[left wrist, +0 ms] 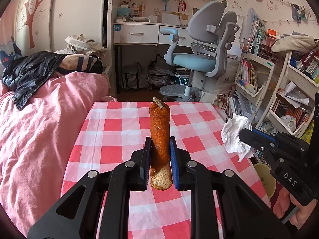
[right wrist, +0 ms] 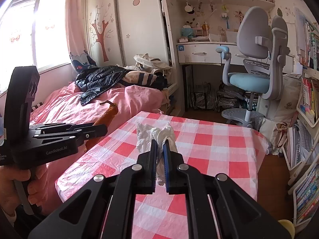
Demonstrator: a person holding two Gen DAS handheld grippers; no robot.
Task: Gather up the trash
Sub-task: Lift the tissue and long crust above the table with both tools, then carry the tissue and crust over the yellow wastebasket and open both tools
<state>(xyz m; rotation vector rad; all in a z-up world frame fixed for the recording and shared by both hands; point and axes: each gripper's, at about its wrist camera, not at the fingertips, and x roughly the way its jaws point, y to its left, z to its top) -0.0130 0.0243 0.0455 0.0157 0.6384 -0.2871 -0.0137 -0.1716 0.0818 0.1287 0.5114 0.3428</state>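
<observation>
- Right now we have both tools loaded: our left gripper [left wrist: 159, 149] is clenched on an orange-brown dried peel [left wrist: 160, 131], and our right gripper [right wrist: 159, 149] is clamped tight on a crumpled white tissue [right wrist: 155, 137].
- Both pieces of trash are lifted clear of the table [left wrist: 111, 123], held above its red-and-white checked cloth, with nothing else lying on the cloth that we can see.
- We judge the step in hand to be carrying the two pieces to wherever the trash goes; no bin shows clearly in either view, though a pale yellow round thing [left wrist: 265, 177] sits low beside the table's right edge and we cannot tell what it is.
- To do it well, we should keep both grips firm and the tools level as we swing away, since the peel sticks far out past the pads and could lever loose if it knocks the table edge or the other tool.
- We should also keep the two tools apart so the tissue does not snag on the peel.
- The peel looks long, stiff and rough, rusty orange along its length, with a pale, crumbly, bread-coloured end nearest us and a dry stem at the far tip.
- The tissue is soft and bunched, puffing out beyond the pads on both sides, with a thin tail hanging below them.
</observation>
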